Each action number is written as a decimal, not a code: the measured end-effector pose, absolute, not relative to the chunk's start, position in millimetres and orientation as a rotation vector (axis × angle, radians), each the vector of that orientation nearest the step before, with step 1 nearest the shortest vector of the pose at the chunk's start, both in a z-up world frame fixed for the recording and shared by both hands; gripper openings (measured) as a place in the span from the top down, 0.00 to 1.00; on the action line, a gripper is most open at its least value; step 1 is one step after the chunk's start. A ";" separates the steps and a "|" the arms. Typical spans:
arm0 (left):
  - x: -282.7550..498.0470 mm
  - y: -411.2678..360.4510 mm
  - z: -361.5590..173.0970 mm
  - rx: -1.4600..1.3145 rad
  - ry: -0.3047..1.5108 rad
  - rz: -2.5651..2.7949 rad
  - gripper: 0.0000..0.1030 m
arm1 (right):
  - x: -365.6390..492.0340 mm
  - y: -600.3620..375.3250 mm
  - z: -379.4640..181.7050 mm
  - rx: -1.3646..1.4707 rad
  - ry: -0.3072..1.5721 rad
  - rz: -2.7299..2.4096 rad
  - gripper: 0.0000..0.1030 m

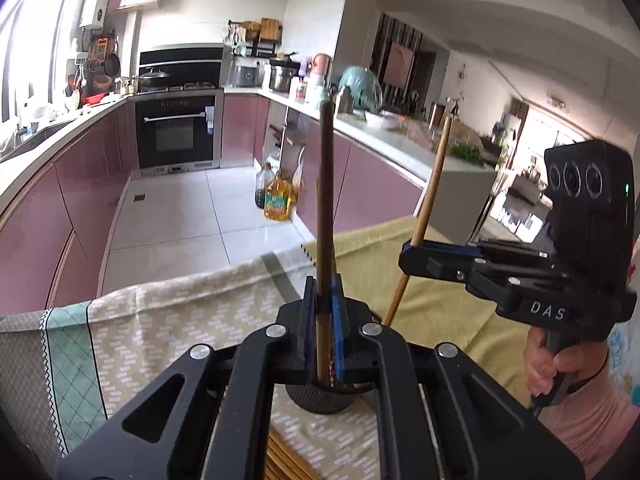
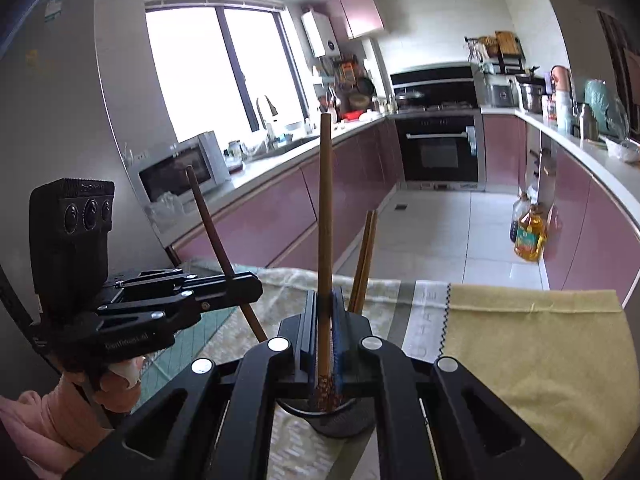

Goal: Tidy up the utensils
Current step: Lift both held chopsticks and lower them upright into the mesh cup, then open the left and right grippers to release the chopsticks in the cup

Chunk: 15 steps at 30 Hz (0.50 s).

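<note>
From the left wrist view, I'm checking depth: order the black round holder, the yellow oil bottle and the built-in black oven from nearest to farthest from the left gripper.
1. Black round holder: right under the left gripper, on the cloth.
2. Yellow oil bottle: on the floor, beyond the table edge.
3. Built-in black oven: far end of the kitchen.

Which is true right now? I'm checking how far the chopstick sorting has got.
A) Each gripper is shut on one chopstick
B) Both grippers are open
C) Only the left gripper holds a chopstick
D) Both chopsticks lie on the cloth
A: the left gripper clamps a dark chopstick and the right gripper a lighter chopstick, both above the black holder.
</note>
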<state>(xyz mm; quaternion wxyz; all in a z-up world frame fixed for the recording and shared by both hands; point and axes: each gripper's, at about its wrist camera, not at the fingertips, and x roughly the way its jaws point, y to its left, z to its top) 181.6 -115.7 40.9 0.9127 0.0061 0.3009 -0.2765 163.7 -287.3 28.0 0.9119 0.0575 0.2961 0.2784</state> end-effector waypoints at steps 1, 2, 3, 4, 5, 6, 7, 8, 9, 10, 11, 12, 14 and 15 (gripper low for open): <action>183.4 -116.3 35.3 0.018 0.634 -0.573 0.93 | 166.3 -286.2 24.3 0.116 0.630 0.578 0.94; 184.4 -119.2 30.4 0.026 0.651 -0.578 0.93 | 167.8 -285.1 21.3 0.115 0.646 0.578 0.94; 186.5 -119.1 25.7 0.031 0.659 -0.579 0.93 | 171.2 -284.0 17.7 0.113 0.666 0.577 0.94; 188.7 -119.6 22.8 0.035 0.662 -0.574 0.93 | 173.1 -283.0 16.1 0.116 0.677 0.579 0.94; 192.0 -118.1 20.0 0.035 0.666 -0.573 0.93 | 176.1 -282.0 13.8 0.118 0.691 0.581 0.94; 194.3 -118.5 19.2 0.030 0.670 -0.574 0.93 | 178.4 -282.1 13.0 0.117 0.700 0.579 0.94; 198.3 -119.5 20.1 0.028 0.674 -0.571 0.93 | 181.0 -281.0 11.2 0.115 0.709 0.571 0.94; 198.2 -121.1 18.1 0.030 0.675 -0.567 0.93 | 181.8 -279.7 10.5 0.114 0.716 0.571 0.94; 199.5 -122.0 16.9 0.034 0.675 -0.563 0.93 | 183.5 -277.8 9.1 0.113 0.724 0.571 0.94; 201.2 -121.9 15.1 0.038 0.677 -0.557 0.92 | 186.5 -276.1 7.1 0.113 0.731 0.564 0.94; 204.6 -122.9 14.3 0.040 0.682 -0.553 0.92 | 189.0 -274.7 5.5 0.114 0.738 0.560 0.93; 207.5 -123.6 12.9 0.040 0.690 -0.548 0.92 | 192.2 -274.0 3.4 0.119 0.746 0.556 0.93; 211.8 -124.5 8.8 0.040 0.703 -0.539 0.92 | 196.0 -271.8 -0.5 0.123 0.755 0.550 0.92; 213.6 -125.1 6.5 0.041 0.710 -0.537 0.92 | 198.0 -272.4 -2.0 0.127 0.757 0.546 0.92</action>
